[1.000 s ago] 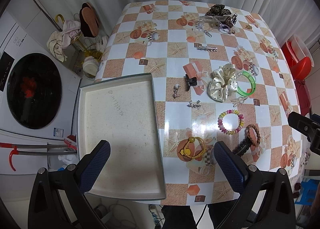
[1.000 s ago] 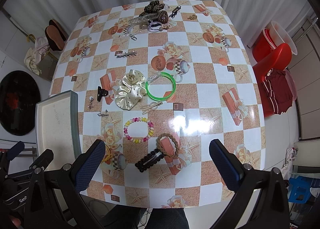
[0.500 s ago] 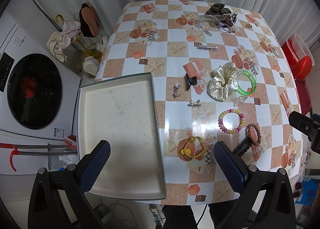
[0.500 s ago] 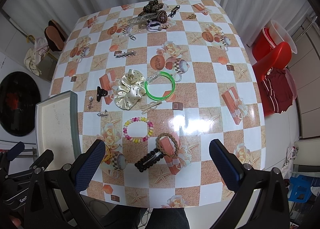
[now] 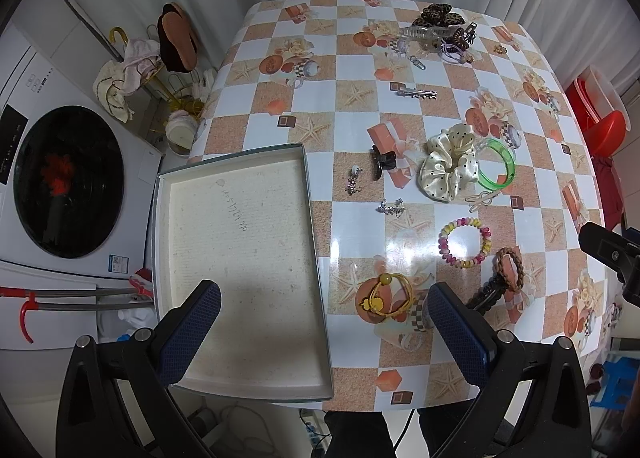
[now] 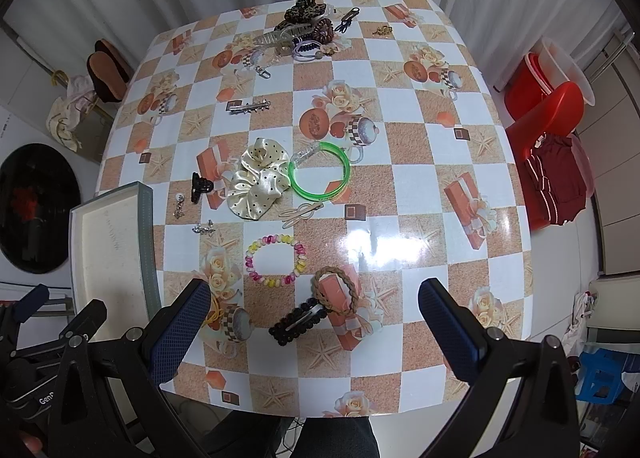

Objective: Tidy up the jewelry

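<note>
Evidently nothing is sorted yet: the tray lies bare at the bench's left edge, with jewelry scattered beside it. Both the left hand-held gripper and right hand-held gripper hover spread and unladen. Next, probably, lower onto the beaded bracelet.

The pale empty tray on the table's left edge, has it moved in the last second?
No. The pale empty tray sits in the same place beside the small black claw clip; nothing is in it.

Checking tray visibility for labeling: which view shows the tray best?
The left wrist view: the whole tray is seen from above, with nothing in it and writing on its floor. The right wrist view shows only part of it, squeezed at the left edge.
</note>
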Available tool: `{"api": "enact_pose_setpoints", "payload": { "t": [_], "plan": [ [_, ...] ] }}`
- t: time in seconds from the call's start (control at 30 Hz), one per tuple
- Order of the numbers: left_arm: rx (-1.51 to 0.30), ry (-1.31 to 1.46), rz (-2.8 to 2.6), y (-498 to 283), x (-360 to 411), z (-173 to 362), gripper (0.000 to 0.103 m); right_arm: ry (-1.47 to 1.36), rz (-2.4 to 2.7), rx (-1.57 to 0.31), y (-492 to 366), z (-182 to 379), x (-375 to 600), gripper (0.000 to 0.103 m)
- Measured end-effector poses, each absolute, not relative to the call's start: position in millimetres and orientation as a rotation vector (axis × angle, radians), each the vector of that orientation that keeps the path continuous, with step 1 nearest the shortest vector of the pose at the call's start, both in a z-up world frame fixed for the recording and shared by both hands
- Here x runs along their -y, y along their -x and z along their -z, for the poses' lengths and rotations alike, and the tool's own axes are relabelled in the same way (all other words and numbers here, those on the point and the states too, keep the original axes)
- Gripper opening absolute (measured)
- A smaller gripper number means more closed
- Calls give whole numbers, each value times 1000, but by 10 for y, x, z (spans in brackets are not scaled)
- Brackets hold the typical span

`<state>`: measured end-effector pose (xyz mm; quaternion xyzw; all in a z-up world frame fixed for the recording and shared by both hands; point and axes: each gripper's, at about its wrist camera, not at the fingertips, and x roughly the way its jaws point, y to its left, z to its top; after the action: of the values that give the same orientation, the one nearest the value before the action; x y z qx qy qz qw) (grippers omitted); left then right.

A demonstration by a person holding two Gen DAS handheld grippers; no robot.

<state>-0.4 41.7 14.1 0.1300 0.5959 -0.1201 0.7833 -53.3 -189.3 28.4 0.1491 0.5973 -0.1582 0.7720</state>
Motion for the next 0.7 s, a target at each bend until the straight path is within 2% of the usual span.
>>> {"api": "enact_pose_setpoints", "payload": {
  "t": [0.27, 0.7],
  "plan": [
    [-1302, -286, 260, 35, -468, -83, 103, -323, 344, -1298, 508, -252, 1922, 103],
    [-1329, -233, 255, -394, -280, 87, 103, -348, 360, -1343, 492, -24, 2107, 103]
  ]
}}
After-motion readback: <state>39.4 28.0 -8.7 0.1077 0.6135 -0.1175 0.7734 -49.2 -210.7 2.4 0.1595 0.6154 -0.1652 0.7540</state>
